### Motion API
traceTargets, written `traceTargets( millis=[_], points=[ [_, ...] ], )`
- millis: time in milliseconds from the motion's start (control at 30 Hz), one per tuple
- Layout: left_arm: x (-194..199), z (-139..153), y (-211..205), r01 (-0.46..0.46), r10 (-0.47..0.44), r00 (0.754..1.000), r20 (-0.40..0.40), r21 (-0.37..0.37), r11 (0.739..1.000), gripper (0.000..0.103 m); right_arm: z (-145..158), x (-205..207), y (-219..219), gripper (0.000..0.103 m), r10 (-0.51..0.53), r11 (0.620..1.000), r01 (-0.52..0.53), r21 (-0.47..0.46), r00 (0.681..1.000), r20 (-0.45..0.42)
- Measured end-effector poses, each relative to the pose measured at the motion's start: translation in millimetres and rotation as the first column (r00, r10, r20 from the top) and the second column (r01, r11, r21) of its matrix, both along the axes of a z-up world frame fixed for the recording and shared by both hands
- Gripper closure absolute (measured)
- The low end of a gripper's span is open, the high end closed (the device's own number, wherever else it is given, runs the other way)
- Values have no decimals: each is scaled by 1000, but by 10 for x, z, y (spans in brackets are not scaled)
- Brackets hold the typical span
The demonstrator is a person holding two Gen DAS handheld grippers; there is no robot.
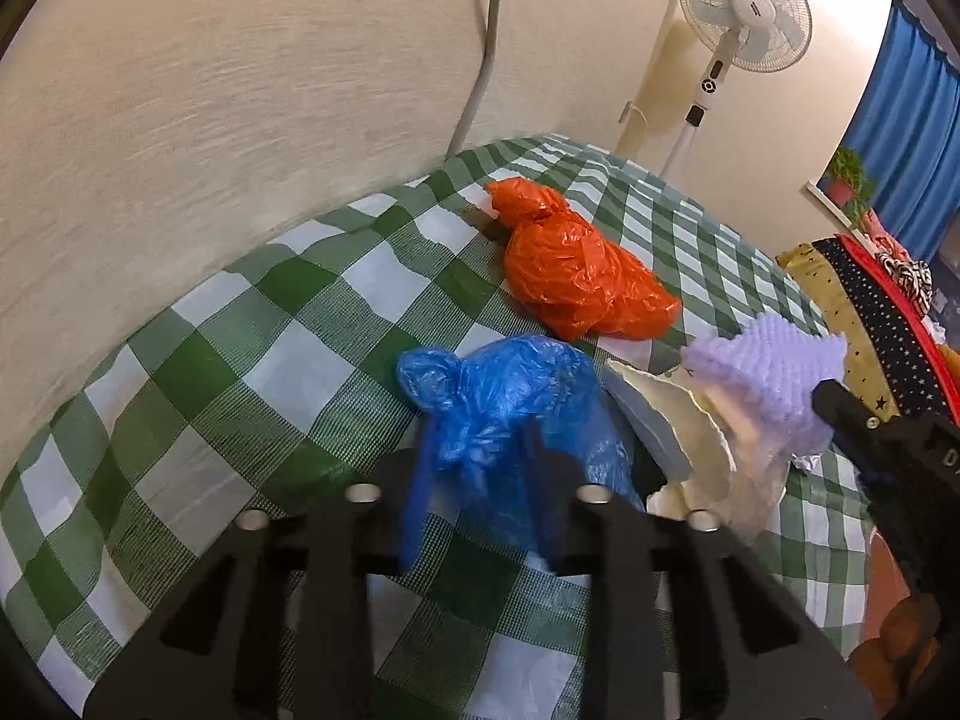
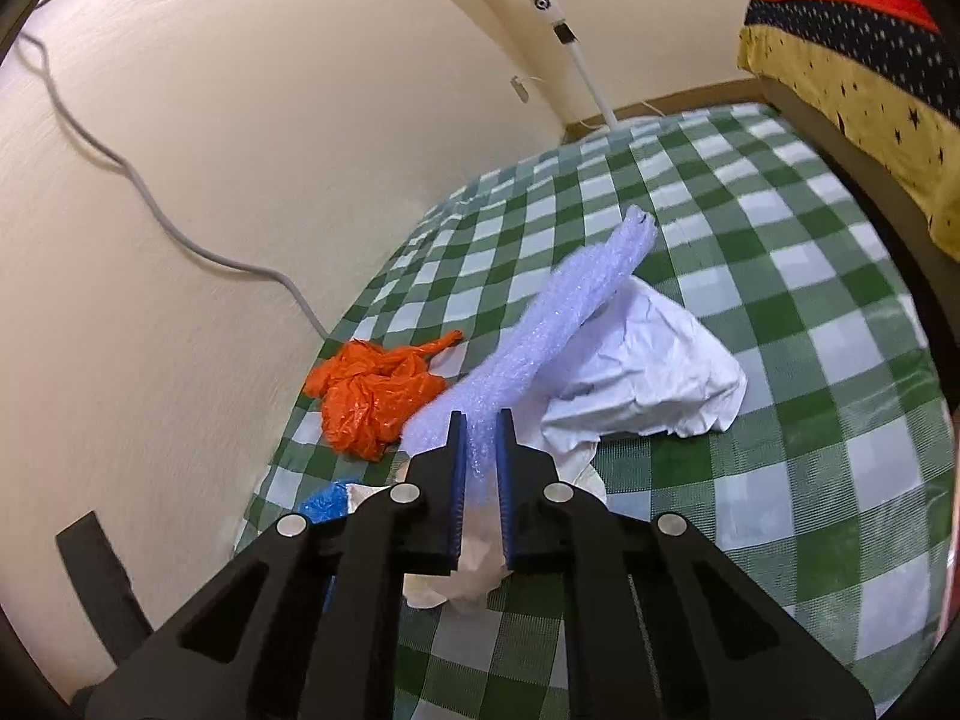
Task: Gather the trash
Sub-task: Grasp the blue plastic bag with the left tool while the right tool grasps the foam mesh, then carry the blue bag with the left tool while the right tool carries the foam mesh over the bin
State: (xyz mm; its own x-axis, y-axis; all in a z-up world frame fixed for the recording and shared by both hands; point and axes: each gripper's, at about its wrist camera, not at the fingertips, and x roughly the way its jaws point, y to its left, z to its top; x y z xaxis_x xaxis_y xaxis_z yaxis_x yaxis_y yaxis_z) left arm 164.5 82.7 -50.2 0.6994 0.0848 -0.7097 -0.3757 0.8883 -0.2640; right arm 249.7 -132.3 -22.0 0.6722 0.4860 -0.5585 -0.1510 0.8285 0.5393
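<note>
A crumpled blue plastic bag lies on the green checked cloth, and my left gripper is shut on its near end, pads pinching the plastic. Beyond it sits an orange plastic bag, untouched. In the right wrist view my right gripper is shut on a lavender bubble-wrap sheet, which sticks up and away from the jaws. Crumpled white paper lies under and beside the wrap. The orange bag is to its left. The right gripper also shows at the right of the left wrist view.
A cream wall runs along the cloth's far side, with a grey cable hanging down it. A standing fan is in the corner. Star-patterned yellow, navy and red fabric is piled at the right edge, near a blue curtain.
</note>
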Motion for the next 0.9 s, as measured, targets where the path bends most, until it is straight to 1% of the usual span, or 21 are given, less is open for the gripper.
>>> traceTargets(
  millis=[33, 67, 267, 400, 600, 900],
  points=[
    [-13, 10, -1, 0, 0, 1000, 7, 0, 1000, 89, 45, -27, -8, 93, 4, 1000, -4, -9, 1000, 10],
    [-21, 22, -9, 2, -2, 1000, 12, 3, 1000, 91, 78, -45, -16, 94, 7, 1000, -6, -14, 1000, 18],
    [-108, 177, -31, 9, -11, 998, 61, 28, 1000, 95, 320, -232, -123, 94, 9, 999, -6, -47, 998, 65],
    [-185, 302, -41, 11, -14, 996, 92, 42, 999, 95, 460, -377, -206, 94, 2, 998, 2, -56, 996, 85],
    [-331, 490, -108, 34, -43, 990, 134, 71, 997, 95, 676, -597, -317, 94, -4, 996, 14, -92, 994, 108],
    [-502, 652, -289, 111, -123, 977, 172, 77, 991, 95, 857, -948, -508, 94, -15, 985, 32, -170, 995, 100]
  ],
)
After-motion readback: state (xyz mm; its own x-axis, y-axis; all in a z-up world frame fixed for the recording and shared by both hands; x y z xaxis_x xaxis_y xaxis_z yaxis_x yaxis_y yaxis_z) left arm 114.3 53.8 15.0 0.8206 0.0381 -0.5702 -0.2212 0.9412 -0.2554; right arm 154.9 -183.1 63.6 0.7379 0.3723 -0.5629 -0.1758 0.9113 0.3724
